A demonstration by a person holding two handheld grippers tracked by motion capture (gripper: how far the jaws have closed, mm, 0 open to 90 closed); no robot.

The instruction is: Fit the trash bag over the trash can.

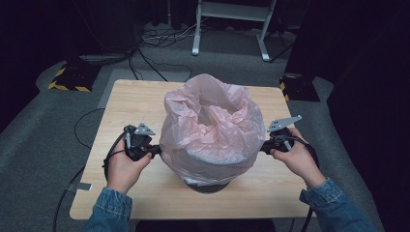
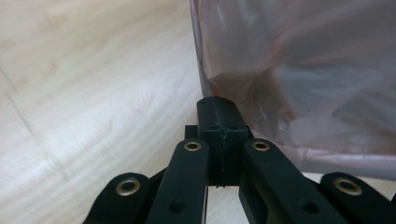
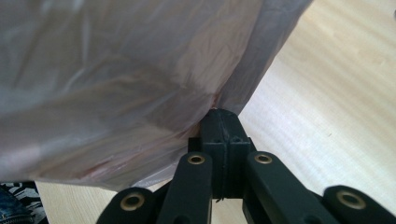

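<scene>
on the left side of the wooden table, the left hand holds the left gripper, which points inward at the lower flank of the pink plastic bag. in the left gripper view its jaws are pressed together, tips touching the bag's film; whether a fold of plastic is pinched between them cannot be told. the bag stands at the table's middle, draped over a round bin whose dark base peeks out beneath the hem, its mouth crumpled and open upward. on the right, the right hand holds the right gripper against the opposite flank, jaws likewise clenched, with the bag's film drawn taut into a crease at the tips.
</scene>
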